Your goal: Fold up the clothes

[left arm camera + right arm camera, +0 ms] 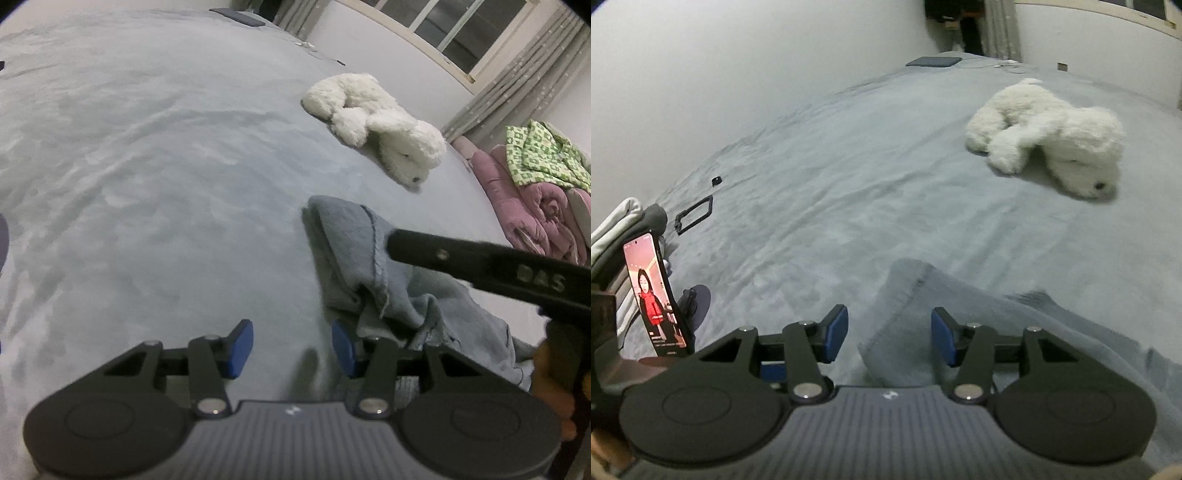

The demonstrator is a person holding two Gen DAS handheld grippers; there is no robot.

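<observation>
Presumably the step in hand is gathering the crumpled grey-blue garment (pixel 373 266) for a fold; it lies bunched on the grey bed (pixel 147 166) at lower right of the left wrist view and at lower centre to lower right of the right wrist view. To do this well, each hand-held gripper should take a separate edge or corner of a single layer, lift only enough to let the cloth hang free, then spread it flat on the open bed at centre frame, clear of the white plush toy (pixel 380 122) at upper right. Left hand-held gripper (pixel 292 349): blue pads apart, nothing between them, the garment just beside its right pad. Right hand-held gripper (pixel 889 334): pads apart, a garment edge lying between them but not pinched.
</observation>
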